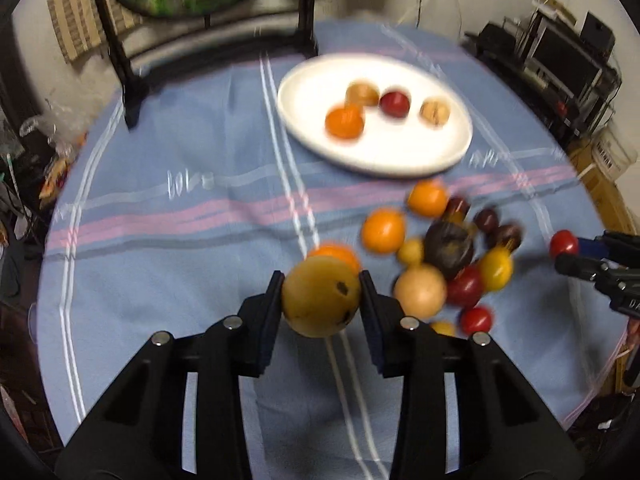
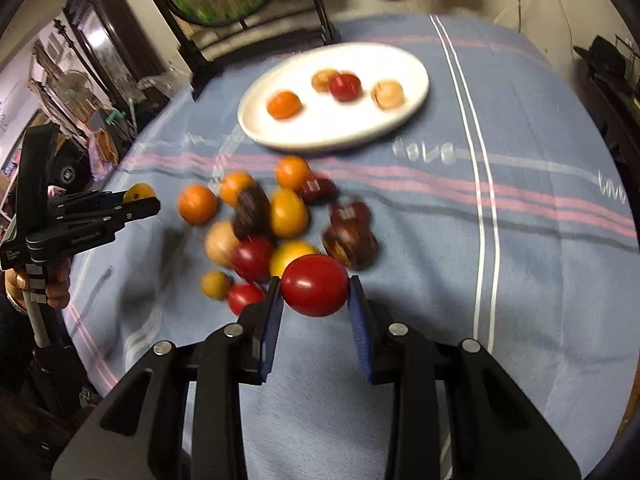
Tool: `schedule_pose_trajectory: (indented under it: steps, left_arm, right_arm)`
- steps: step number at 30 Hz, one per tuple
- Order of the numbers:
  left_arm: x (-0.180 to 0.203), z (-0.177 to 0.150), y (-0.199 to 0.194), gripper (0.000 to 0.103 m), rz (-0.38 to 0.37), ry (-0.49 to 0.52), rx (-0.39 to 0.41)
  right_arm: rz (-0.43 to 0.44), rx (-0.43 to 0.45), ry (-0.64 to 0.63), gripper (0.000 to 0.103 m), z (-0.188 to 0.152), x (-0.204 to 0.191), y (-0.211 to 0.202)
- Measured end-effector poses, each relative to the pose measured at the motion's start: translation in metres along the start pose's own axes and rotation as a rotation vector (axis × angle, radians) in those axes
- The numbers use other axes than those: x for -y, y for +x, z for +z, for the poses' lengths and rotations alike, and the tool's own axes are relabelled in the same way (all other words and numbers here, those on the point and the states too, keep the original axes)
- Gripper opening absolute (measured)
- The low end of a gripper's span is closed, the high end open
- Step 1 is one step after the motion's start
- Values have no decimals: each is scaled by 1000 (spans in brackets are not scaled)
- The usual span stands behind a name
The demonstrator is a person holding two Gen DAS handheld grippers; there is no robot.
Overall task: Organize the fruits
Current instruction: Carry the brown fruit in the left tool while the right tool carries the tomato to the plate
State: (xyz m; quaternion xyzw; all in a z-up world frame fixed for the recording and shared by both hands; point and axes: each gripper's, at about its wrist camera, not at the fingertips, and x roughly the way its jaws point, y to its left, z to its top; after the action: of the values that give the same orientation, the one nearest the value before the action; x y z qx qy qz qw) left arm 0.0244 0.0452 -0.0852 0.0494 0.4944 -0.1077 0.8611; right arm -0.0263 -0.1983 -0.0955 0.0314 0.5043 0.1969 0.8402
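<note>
Left gripper [image 1: 321, 293] jaws clamped on a brown-yellow fruit [image 1: 320, 298], right gripper [image 2: 316, 294] jaws clamped on a red fruit [image 2: 315, 285], above the fruit pile [image 2: 276, 224] on the bench.

Two fisheye views, each mounted just behind a hand-held gripper and looking steeply down along its fingers at a table under a blue striped cloth [image 1: 168, 240]. The left wrist view sits close above the near edge; the white plate [image 1: 320, 136] lies at 12 o'clock, the fruit pile [image 1: 444, 252] at 2 o'clock. The right wrist view, equally close, has the plate [image 2: 276, 136] at 12 o'clock and the pile [image 2: 276, 224] at 11 o'clock. Both share plate, pile and cloth.
</note>
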Motion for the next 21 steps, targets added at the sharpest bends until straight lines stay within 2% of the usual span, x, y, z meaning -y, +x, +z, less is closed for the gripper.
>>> schedule_pose_trajectory:
  steps: [9, 12, 17, 21]
  left_arm:
    - [36, 86, -36, 37, -2, 57, 149]
    - [48, 114, -39, 37, 15, 77, 195]
    - [54, 138, -25, 37, 37, 72, 191]
    - [54, 148, 2, 37, 41, 63, 152]
  right_arm:
    - [47, 194, -91, 33, 84, -20, -48]
    - [43, 234, -116, 33, 111, -22, -54]
    - [30, 242, -109, 33, 141, -10, -38]
    - [26, 211, -94, 33, 152, -2, -17]
